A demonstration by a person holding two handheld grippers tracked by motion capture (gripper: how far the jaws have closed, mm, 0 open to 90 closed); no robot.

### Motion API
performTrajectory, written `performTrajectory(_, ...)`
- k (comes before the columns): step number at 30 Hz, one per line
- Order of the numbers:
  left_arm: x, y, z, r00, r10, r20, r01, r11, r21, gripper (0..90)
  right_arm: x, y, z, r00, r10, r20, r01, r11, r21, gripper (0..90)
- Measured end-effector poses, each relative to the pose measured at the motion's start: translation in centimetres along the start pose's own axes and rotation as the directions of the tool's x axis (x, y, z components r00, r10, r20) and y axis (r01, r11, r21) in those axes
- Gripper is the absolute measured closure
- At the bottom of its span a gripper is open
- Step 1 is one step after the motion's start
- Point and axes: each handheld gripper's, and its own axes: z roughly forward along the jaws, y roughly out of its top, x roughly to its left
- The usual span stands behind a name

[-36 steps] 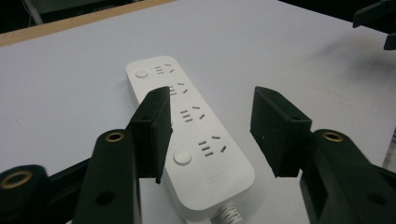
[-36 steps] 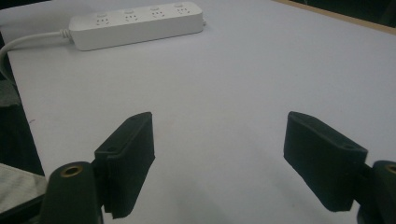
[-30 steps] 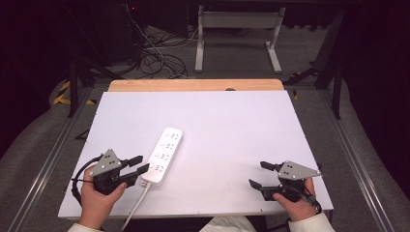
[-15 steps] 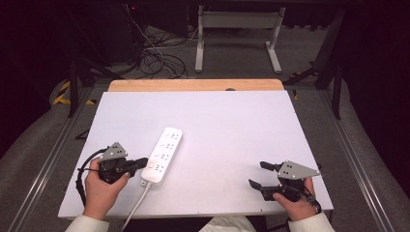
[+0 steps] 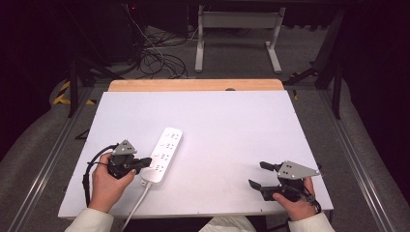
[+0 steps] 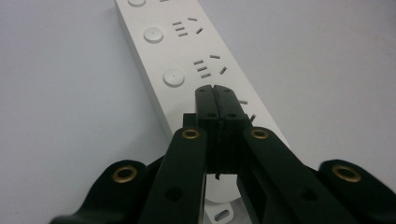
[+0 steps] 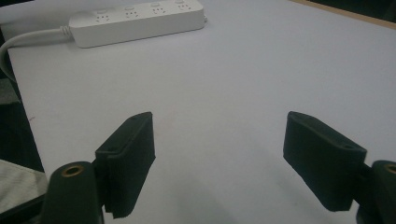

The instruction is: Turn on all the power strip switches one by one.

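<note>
White covering spreads over the bench [image 5: 217, 125], with a strip of bare wood along its far edge. A white power strip [image 5: 163, 153] lies on the near left part of the bench, slanting away from the person, its cord [image 5: 137, 205] running off the near edge.

At the lower left of the high view, the person's left hand [image 5: 107, 186] reaches in from the near edge in a pale sleeve and grips the left tool [image 5: 145, 164], which points to the right toward the cord end of the power strip. A black cable loops from this tool to the left of the hand. In the left gripper view, the left tool [image 6: 216, 100] has its two black jaws pressed together with nothing between them, the tips over the strip's top face [image 6: 201, 65], near a round button and a set of socket slots. Whether the tips touch the strip cannot be told.

At the lower right, the right hand [image 5: 295, 203] holds the right tool [image 5: 256, 175] low over bare bench, well apart from the power strip, pointing left. In the right gripper view, the right tool [image 7: 219, 158] has its jaws spread wide apart and empty, with the power strip [image 7: 135, 21] lying far off at the top.
</note>
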Motion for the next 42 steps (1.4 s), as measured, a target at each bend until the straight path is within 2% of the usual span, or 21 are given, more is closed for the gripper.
performTrajectory(5,0.1,0.1,1.0,0.9999,0.012,-0.009,-0.012,0.9995,0.028,90.0,0.0,0.0,0.0,1.0,0.0,-0.003,0.0,1.0,0.002,25.0)
performTrajectory(7,0.2,0.1,1.1,0.9998,0.016,-0.012,-0.016,0.9995,0.028,90.0,0.0,0.0,0.0,1.0,-0.001,-0.003,0.001,1.0,0.001,25.0)
performTrajectory(8,0.1,0.1,1.2,0.9999,0.006,-0.009,-0.005,0.9995,0.03,90.0,0.0,0.0,0.0,1.0,-0.001,-0.003,0.001,1.0,0.001,25.0)
performTrajectory(10,0.2,0.1,1.3,0.9993,0.026,-0.028,-0.025,0.9989,0.039,90.0,0.0,0.0,0.0,1.0,-0.003,-0.004,0.003,1.0,0.001,25.0)
performTrajectory(12,0.1,0.0,1.4,0.9996,0.021,-0.021,-0.02,0.9988,0.045,90.0,0.0,0.0,0.0,1.0,0.001,-0.006,-0.001,1.0,-0.001,25.0)
performTrajectory(17,0.1,0.0,1.5,0.999,0.03,-0.033,-0.028,0.9982,0.052,90.0,0.0,0.0,0.0,1.0,0.001,-0.008,-0.001,1.0,0.0,24.9)
performTrajectory(27,0.2,-0.2,1.6,0.9983,0.029,-0.05,-0.027,0.9987,0.042,90.0,0.0,0.0,-0.1,1.0,-0.003,-0.005,0.003,1.0,-0.004,24.9)
performTrajectory(33,0.3,-0.5,1.6,0.9992,0.005,-0.04,-0.004,0.9995,0.031,90.0,0.0,0.0,-0.1,1.0,-0.001,-0.006,0.001,1.0,-0.005,24.9)
performTrajectory(37,0.1,-0.5,1.7,0.9981,0.023,-0.057,-0.021,0.9992,0.033,90.0,0.0,0.0,-0.1,1.0,-0.003,-0.007,0.003,1.0,-0.003,24.9)
performTrajectory(42,0.0,-0.5,1.8,0.9983,0.01,-0.058,-0.008,0.9994,0.034,90.0,0.0,0.0,-0.1,0.9999,-0.003,-0.01,0.003,1.0,-0.003,24.8)
